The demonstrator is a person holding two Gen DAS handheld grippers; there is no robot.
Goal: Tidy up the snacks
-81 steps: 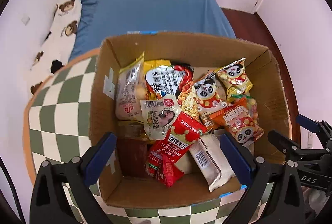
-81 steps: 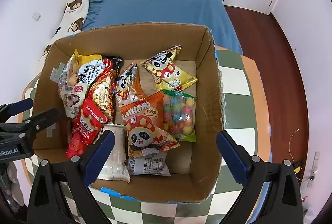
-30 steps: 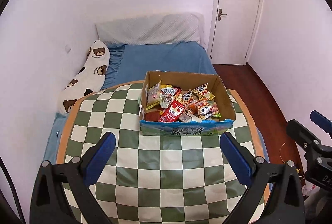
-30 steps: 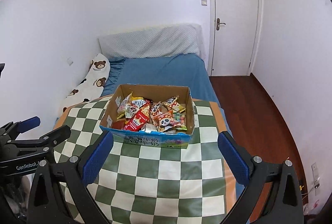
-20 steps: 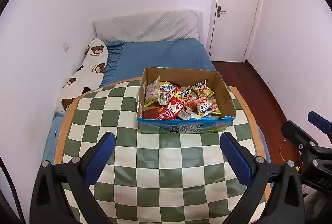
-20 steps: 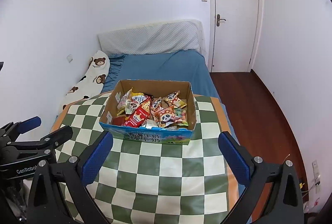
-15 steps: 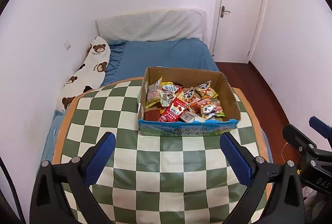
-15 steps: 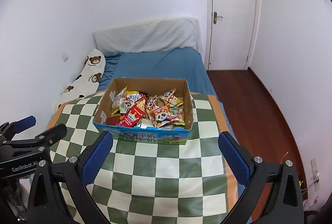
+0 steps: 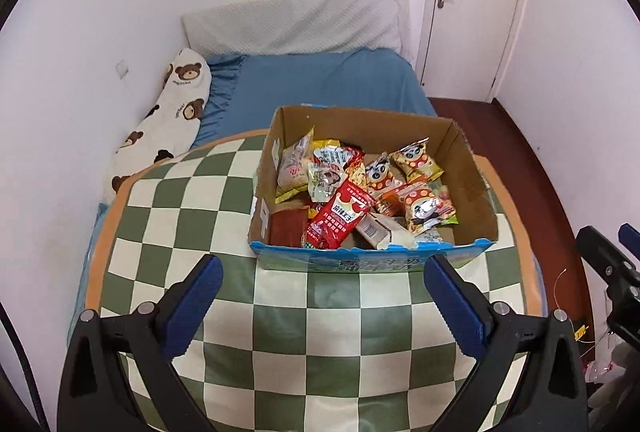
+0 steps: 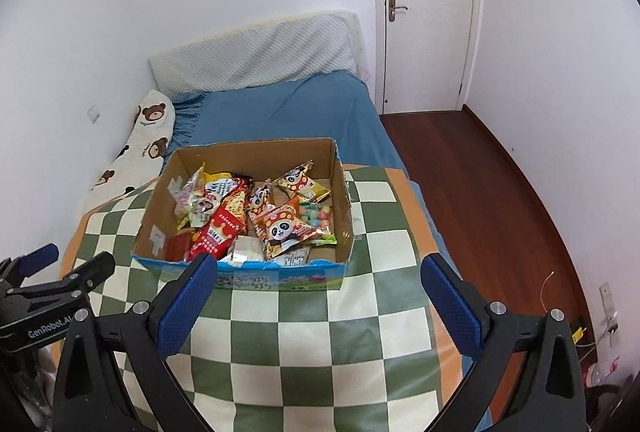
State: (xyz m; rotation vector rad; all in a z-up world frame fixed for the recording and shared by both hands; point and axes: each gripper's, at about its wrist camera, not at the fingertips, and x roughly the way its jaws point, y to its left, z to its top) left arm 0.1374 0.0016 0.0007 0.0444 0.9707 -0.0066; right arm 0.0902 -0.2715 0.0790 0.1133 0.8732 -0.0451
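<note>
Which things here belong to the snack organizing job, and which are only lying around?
For the job:
- cardboard box
- snack packets piled inside it
- left claw and right claw, both open and empty

Only around:
- checkered table
- blue bed
- bear pillow
- door

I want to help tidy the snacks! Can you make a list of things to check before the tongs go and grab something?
1. Left tongs open, nothing held: ok.
2. Right tongs open, nothing held: ok.
3. Cardboard box flat on the checkered table, top open: ok.
4. Snacks reachable from above: ok. The red packet and the panda packet lie on top of the pile.
5. Tongs close enough to grab: not ok. Both hover short of the box's near wall.
6. A spot to sort the snacks onto: cannot tell. Bare checkered cloth shows in front of the box, but nothing marks a sorting place.
</note>
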